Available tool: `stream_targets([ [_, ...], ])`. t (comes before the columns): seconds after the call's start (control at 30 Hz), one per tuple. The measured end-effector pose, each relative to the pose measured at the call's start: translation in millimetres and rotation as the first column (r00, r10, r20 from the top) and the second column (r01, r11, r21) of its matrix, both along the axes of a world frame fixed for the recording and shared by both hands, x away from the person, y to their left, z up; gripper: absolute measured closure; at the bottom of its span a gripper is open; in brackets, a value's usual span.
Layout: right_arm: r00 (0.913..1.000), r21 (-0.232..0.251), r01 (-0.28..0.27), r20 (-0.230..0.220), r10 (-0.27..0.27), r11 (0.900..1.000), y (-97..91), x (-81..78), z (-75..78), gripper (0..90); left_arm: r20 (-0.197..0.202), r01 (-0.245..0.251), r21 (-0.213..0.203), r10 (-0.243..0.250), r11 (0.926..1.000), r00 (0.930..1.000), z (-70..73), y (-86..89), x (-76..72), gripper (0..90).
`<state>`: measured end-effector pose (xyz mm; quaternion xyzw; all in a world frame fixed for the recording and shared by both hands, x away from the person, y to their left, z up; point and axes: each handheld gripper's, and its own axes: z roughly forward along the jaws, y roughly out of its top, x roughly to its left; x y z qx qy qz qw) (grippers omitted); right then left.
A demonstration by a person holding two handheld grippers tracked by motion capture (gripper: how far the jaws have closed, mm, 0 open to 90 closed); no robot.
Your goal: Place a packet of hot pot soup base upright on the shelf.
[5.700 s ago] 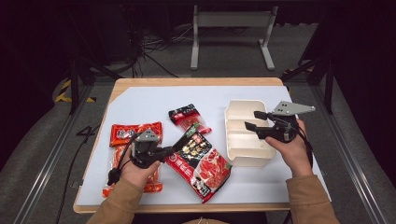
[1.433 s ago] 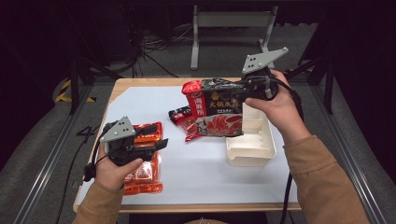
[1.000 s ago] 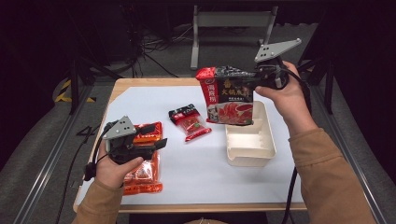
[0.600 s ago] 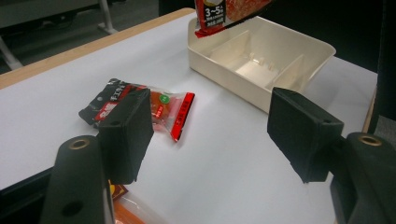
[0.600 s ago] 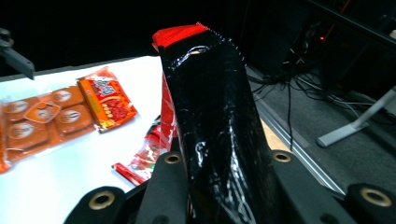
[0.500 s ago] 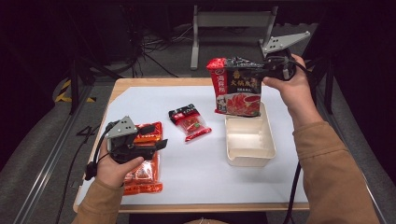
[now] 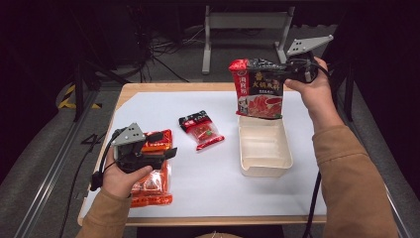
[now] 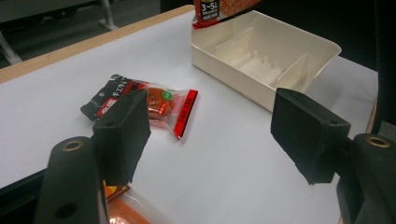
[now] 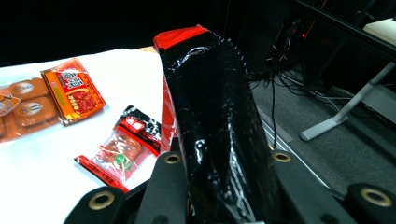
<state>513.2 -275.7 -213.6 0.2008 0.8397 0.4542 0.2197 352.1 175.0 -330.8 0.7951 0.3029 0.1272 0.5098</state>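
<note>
My right gripper (image 7: 292, 69) is shut on the top edge of a large black-and-red food packet (image 7: 257, 89). The packet hangs upright over the far end of the cream compartment tray (image 7: 262, 148). In the right gripper view the black packet (image 9: 210, 93) stands between the two jaws of the right gripper (image 9: 224, 186). My left gripper (image 7: 166, 145) rests low at the table's front left over orange packets (image 7: 151, 183). Its jaws have just been opening, and nothing lies between them in the left gripper view (image 8: 212, 126).
A small red-and-black sachet (image 7: 200, 130) lies mid-table, left of the tray; the sachet (image 8: 154, 100) sits ahead of the left jaws. The tray (image 8: 261, 51) holds nothing. Orange packets (image 9: 72, 95) lie at the table's left. White table cover, wooden edge.
My right hand has carried the large packet rightward and slightly down, from left of the tray to over its far end. The left hand has stayed in place.
</note>
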Motion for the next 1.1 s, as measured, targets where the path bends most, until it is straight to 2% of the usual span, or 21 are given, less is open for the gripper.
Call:
stream_targets([
  [0.07, 1.0000, 0.002, -0.005, 0.003, 0.005, 1.0000, -2.5, 2.5, -2.9, 77.2, -0.015, 0.005, 0.005, -0.005, 1.0000, 0.9999, -0.6, 0.1, 1.1, 29.3],
  [0.13, 0.9999, 0.006, -0.011, 0.004, 0.011, 0.9999, -5.4, 4.9, -6.8, 77.2, -0.011, 0.007, 0.010, -0.007, 0.9999, 0.9999, -1.2, 0.1, 1.7, 29.4],
  [0.17, 0.9999, 0.008, -0.011, 0.002, 0.011, 0.9999, -6.0, 5.6, -8.2, 77.2, -0.023, 0.005, 0.001, -0.005, 1.0000, 0.9997, -1.9, -0.7, 1.3, 29.4],
  [0.4, 0.9998, 0.000, -0.017, -0.006, 0.017, 0.9998, -6.3, 11.1, -18.3, 77.1, -0.020, 0.000, 0.004, 0.000, 1.0000, 0.9998, -2.1, 0.9, 2.3, 29.1],
  [0.7, 0.9995, -0.003, -0.024, -0.020, 0.024, 0.9997, -3.7, 16.4, -30.1, 77.0, -0.020, -0.012, -0.018, 0.012, 0.9998, 0.9997, -3.3, 3.3, 2.8, 28.0],
  [1.1, 0.9993, 0.001, -0.017, -0.032, 0.017, 0.9999, -7.2, 18.6, -40.9, 76.8, -0.021, -0.016, -0.014, 0.016, 0.9998, 0.9997, -4.6, 4.3, 4.1, 27.8],
])
